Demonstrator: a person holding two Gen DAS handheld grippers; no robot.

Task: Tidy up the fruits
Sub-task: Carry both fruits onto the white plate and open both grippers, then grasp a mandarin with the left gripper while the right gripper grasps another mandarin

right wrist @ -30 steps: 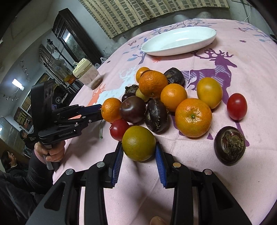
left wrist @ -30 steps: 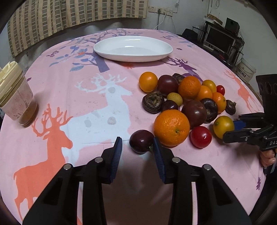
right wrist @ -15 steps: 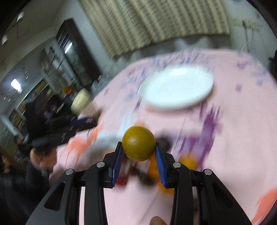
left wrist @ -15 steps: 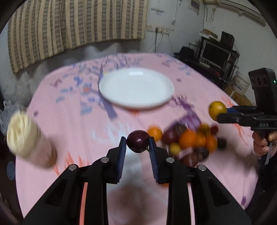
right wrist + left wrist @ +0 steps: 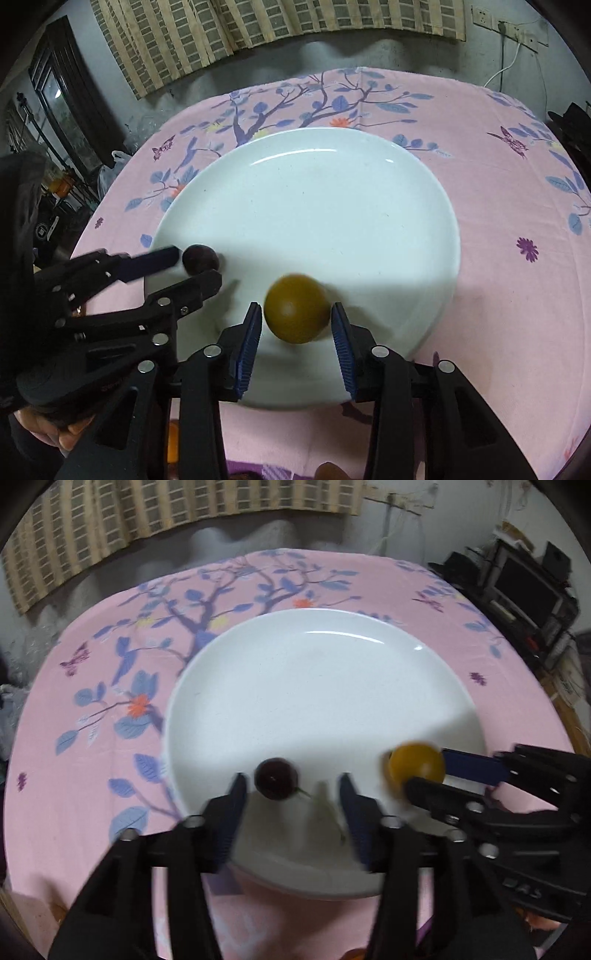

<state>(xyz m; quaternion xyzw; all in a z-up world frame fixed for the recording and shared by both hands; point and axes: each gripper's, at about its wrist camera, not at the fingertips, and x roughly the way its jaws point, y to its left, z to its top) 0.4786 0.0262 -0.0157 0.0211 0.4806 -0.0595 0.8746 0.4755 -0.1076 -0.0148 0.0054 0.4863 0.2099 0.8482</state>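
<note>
1. Pink tablecloth (image 5: pixel 92 738) w/ blue-leaf tree print covers the table; striped curtain (image 5: pixel 258 26) behind.
2. White plate (image 5: pixel 325 686) sits mid-cloth.
3. Left gripper (image 5: pixel 291 797): jaws spread wide, gripping nothing; dark plum (image 5: pixel 276 778) lies on plate's near part, just beside the left pad.
4. Right gripper (image 5: pixel 295 328): jaws apart, small gaps either side of yellow-green fruit (image 5: pixel 297 308), which sits at plate's near edge.

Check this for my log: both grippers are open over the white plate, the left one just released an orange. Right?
Not quite. In the left wrist view the left gripper has open jaws around a dark plum, not an orange. The rest stands: both are open over the white plate.
</note>
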